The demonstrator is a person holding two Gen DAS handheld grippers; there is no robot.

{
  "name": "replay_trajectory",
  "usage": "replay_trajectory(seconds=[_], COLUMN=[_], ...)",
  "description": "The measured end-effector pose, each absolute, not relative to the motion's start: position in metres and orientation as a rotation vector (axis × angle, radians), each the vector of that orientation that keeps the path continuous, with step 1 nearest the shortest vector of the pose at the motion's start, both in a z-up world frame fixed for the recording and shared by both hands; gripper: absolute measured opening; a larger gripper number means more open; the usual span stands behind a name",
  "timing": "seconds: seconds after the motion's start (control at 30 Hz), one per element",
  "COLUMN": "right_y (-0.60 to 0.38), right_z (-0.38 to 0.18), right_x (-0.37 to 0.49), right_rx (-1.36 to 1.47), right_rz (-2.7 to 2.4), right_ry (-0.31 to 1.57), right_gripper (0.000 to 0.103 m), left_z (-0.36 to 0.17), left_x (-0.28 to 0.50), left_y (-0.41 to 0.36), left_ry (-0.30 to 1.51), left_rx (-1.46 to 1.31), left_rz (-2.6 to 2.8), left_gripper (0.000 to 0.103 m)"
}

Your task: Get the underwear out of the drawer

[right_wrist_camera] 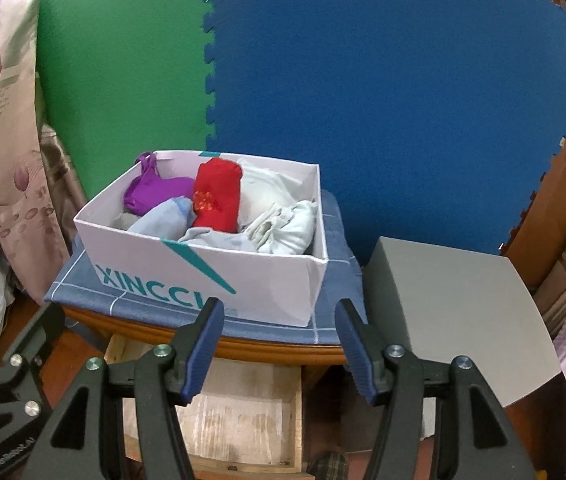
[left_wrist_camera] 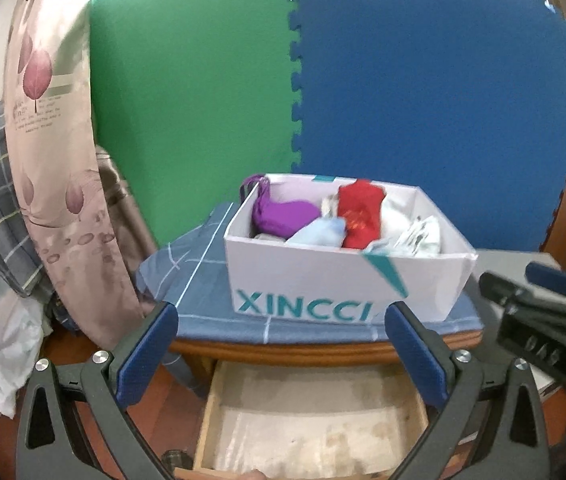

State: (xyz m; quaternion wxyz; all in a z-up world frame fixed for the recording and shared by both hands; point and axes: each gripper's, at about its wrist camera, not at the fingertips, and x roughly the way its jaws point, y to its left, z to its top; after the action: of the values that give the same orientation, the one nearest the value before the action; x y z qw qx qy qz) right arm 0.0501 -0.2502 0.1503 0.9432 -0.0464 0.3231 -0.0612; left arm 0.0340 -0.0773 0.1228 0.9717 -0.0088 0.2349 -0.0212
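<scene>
The wooden drawer (left_wrist_camera: 315,420) below the small table is pulled open; only its bare, stained bottom shows in both views (right_wrist_camera: 243,408). On the table stands a white XINCCI box (left_wrist_camera: 307,280) holding folded underwear: a purple piece (left_wrist_camera: 283,216), a red piece (left_wrist_camera: 361,216), light blue and white pieces. The box also shows in the right wrist view (right_wrist_camera: 203,276), with the red piece (right_wrist_camera: 217,196) and purple piece (right_wrist_camera: 155,196). My left gripper (left_wrist_camera: 283,344) is open and empty above the drawer. My right gripper (right_wrist_camera: 279,340) is open and empty in front of the box.
A blue checked cloth (left_wrist_camera: 199,280) covers the table. A grey box (right_wrist_camera: 455,320) stands to the right. Curtain (left_wrist_camera: 55,160) and bedding hang at left. Green and blue foam mats (right_wrist_camera: 363,100) form the back wall. The right gripper's body (left_wrist_camera: 543,320) shows at the left view's right edge.
</scene>
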Motion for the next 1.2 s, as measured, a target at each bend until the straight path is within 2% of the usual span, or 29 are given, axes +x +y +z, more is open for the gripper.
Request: replay_trajectory(seconds=[0.3,0.7,1.2], right_y=[-0.259,-0.261,-0.261], right_z=[0.162,0.158,0.157], right_x=[0.050,0.054,0.055], right_rx=[-0.082,-0.080,-0.080], right_rz=[-0.139,-0.140,-0.138], right_ry=[0.644,0.652,0.650], right_gripper=[0.059,0.059,0.059], left_z=[0.147,0.141,0.141], left_x=[0.032,0.040,0.034], left_y=[-0.098,-0.100,-0.101], left_ry=[0.469,0.500,0.453], left_rx=[0.003,0.008,0.032], left_rz=[-0.036,-0.037,-0.002], left_gripper=[0.103,0.103,0.103])
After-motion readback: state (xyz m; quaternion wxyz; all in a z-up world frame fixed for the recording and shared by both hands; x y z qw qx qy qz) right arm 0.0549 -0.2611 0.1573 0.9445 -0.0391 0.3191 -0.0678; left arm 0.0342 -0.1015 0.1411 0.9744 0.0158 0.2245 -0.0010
